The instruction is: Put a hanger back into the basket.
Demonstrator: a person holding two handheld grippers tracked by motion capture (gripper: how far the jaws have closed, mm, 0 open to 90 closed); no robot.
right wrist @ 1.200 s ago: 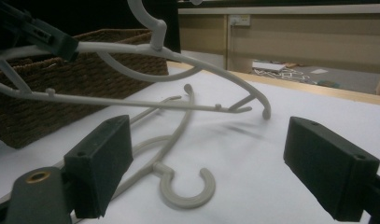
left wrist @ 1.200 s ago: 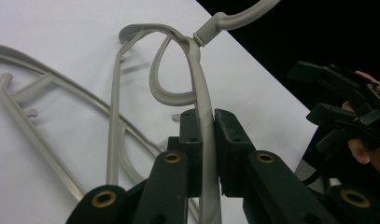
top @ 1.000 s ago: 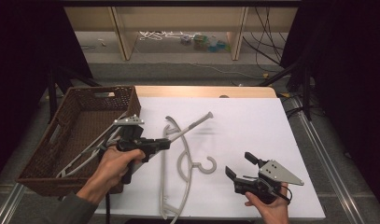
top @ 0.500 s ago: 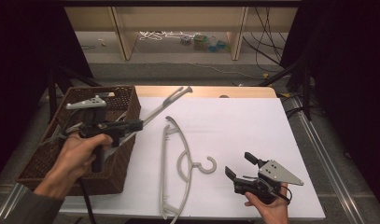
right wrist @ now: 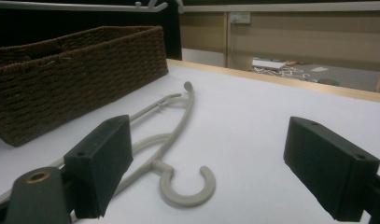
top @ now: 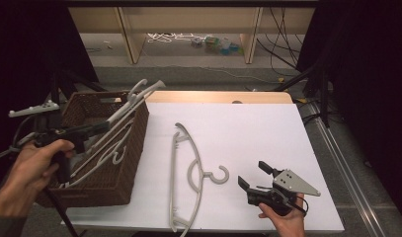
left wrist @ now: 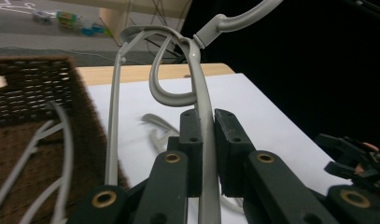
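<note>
Left tongs are clamped on a hanger, holding it over the basket at 9 o'clock. Probably next: lower it in, let go. Right tongs sit apart near the desk hanger.

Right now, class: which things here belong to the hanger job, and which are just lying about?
In the job:
held hanger
hanger on the table
basket
left gripper
right gripper

Lying about:
clutter on the floor
cables
</note>
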